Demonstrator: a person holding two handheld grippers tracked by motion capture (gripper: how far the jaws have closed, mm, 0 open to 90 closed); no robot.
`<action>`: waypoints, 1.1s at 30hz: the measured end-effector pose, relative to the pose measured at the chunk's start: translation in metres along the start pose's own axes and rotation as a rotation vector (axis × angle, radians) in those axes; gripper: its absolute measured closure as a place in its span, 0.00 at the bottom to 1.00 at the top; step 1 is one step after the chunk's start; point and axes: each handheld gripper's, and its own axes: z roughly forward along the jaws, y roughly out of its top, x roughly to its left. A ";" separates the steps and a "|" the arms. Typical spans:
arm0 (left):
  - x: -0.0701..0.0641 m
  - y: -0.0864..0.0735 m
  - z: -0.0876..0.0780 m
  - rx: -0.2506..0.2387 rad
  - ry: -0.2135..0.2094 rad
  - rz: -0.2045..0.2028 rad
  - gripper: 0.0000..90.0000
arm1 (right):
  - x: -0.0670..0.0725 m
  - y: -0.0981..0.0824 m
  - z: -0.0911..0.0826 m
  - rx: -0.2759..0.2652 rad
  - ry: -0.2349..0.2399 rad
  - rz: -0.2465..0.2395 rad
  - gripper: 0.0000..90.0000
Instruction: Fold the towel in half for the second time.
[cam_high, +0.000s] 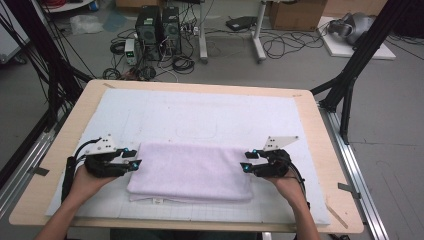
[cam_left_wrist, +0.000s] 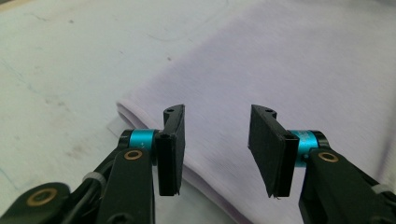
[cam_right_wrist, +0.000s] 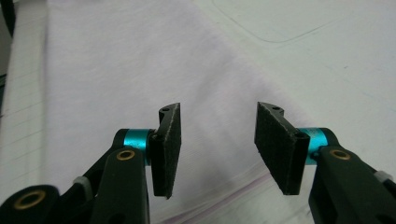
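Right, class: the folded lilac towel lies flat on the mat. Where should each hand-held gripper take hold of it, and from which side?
Grip the towel at its two short ends, left hand-held gripper from the left, right hand-held gripper from the right. Jaws are open there, and the stacked layers give a pinchable edge.

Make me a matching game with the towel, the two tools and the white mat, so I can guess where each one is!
Things:
1. folded lilac towel
2. left tool
3. right tool
4. white mat

Places or states:
A. open, at the towel's right end
B. spread flat over the wooden table
C. open, at the towel's left end
D. lying folded between the two tools

Pairs: 1-D, 2-C, 3-A, 4-B
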 end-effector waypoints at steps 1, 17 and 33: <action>0.004 0.002 0.006 -0.014 0.017 -0.007 0.62 | -0.002 0.001 0.001 0.002 0.001 0.005 0.56; 0.038 -0.008 0.051 0.078 0.098 -0.084 0.59 | -0.031 0.001 0.027 0.048 -0.074 0.044 0.45; 0.032 -0.008 0.053 0.102 0.129 -0.073 0.61 | -0.026 -0.003 0.033 0.096 -0.102 0.007 0.46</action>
